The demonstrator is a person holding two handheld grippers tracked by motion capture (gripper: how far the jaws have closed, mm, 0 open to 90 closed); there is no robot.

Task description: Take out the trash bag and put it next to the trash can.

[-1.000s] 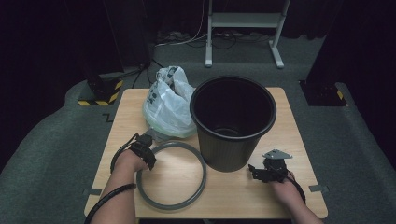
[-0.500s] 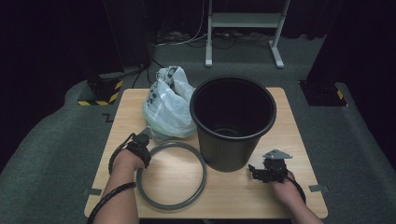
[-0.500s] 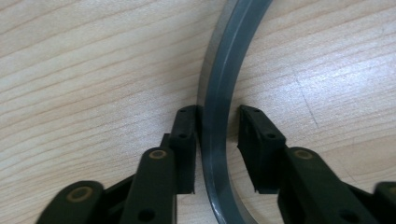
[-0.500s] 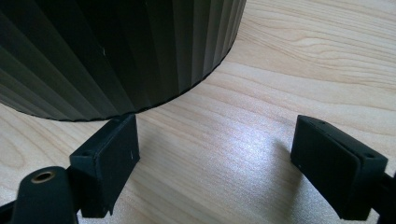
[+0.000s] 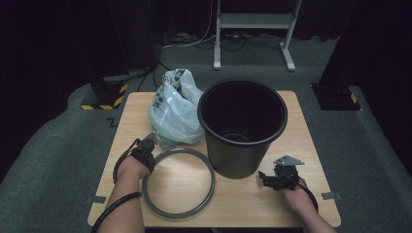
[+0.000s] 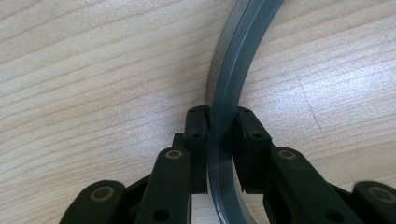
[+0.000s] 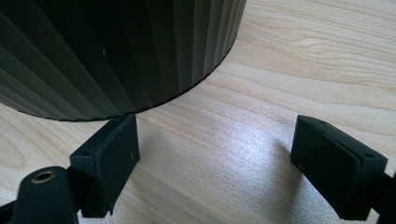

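Bin (image 5: 242, 128) centre on table (image 5: 316, 145); bag (image 5: 174, 110) at its left; ring (image 5: 178, 182) in front of bag.

Black hand-held gripper (image 5: 145, 148) jaws with brass-coloured rivets, black cables.

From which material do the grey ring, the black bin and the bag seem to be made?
The grey ring looks like smooth, slightly glossy moulded plastic: it shows a soft sheen and a stepped edge between the left gripper pads; painted metal is possible. The black bin looks like matt plastic with fine vertical ribs. The bag seems thin translucent plastic film, crinkled and shiny.
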